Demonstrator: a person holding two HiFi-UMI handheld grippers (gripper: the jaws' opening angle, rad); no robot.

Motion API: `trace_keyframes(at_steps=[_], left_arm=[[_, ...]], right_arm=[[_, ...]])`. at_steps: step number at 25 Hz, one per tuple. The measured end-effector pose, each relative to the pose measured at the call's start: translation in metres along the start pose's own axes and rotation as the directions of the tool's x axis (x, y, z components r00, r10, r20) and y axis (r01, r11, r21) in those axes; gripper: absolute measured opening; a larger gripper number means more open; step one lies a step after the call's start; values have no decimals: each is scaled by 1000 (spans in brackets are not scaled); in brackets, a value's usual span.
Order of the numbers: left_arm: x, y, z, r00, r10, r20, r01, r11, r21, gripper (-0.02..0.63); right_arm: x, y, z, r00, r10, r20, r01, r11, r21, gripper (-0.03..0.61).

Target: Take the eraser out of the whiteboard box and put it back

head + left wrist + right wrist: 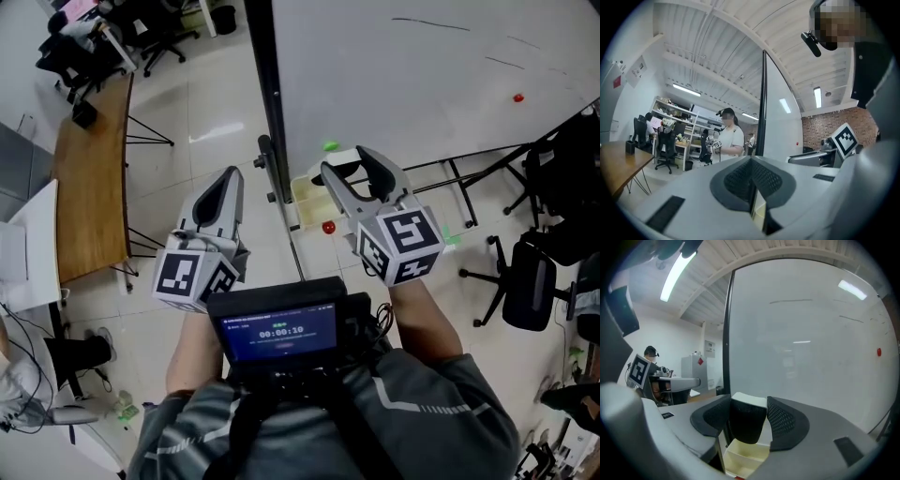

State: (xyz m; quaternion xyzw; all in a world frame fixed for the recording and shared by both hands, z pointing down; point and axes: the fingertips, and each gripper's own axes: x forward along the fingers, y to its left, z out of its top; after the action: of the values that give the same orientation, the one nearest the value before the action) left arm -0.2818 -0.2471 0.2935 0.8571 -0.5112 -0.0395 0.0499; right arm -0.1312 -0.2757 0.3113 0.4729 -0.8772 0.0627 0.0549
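Observation:
My right gripper (350,170) (748,417) is shut on the eraser (747,422), a black felt block with a white back (348,172). It hangs just above the cream whiteboard box (744,458) (307,201), which is fixed at the lower left corner of the whiteboard (403,66). I cannot see anything else inside the box. My left gripper (232,174) (752,177) is shut on nothing, to the left of the board's dark frame post (267,103). Through the slit under its jaws a sliver of the box (759,209) shows.
A red magnet (328,227) sits by the box, a green one (330,146) above it, another red one (517,97) far right on the board. A wooden desk (89,178) stands left, office chairs (525,281) right. A person (727,136) stands beyond.

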Motion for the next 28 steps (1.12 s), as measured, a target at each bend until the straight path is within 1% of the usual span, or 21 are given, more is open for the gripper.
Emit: trace_keyframes(at_steps=[4, 8, 12, 17, 23, 28], left_arm=[[-3, -17, 34, 999, -7, 51, 4, 999, 54, 31], [-5, -25, 41, 998, -15, 62, 10, 997, 83, 31], [-4, -37, 42, 997, -30, 72, 24, 996, 84, 31], [-4, -36, 40, 997, -27, 66, 20, 995, 95, 29], [-5, -37, 43, 997, -21, 77, 15, 997, 74, 29], [-7, -30, 41, 997, 16, 74, -20, 999, 41, 31]], right_arm=[[-26, -2, 45, 994, 26, 102, -24, 1000, -18, 272], [-40, 2, 67, 986, 60, 154, -56, 998, -33, 272], [-51, -1, 71, 982, 74, 175, -69, 997, -35, 272], [-50, -1, 71, 981, 76, 177, -72, 997, -28, 272], [-51, -2, 71, 981, 81, 179, -77, 997, -26, 272], [-54, -3, 71, 979, 92, 183, -89, 996, -22, 272]])
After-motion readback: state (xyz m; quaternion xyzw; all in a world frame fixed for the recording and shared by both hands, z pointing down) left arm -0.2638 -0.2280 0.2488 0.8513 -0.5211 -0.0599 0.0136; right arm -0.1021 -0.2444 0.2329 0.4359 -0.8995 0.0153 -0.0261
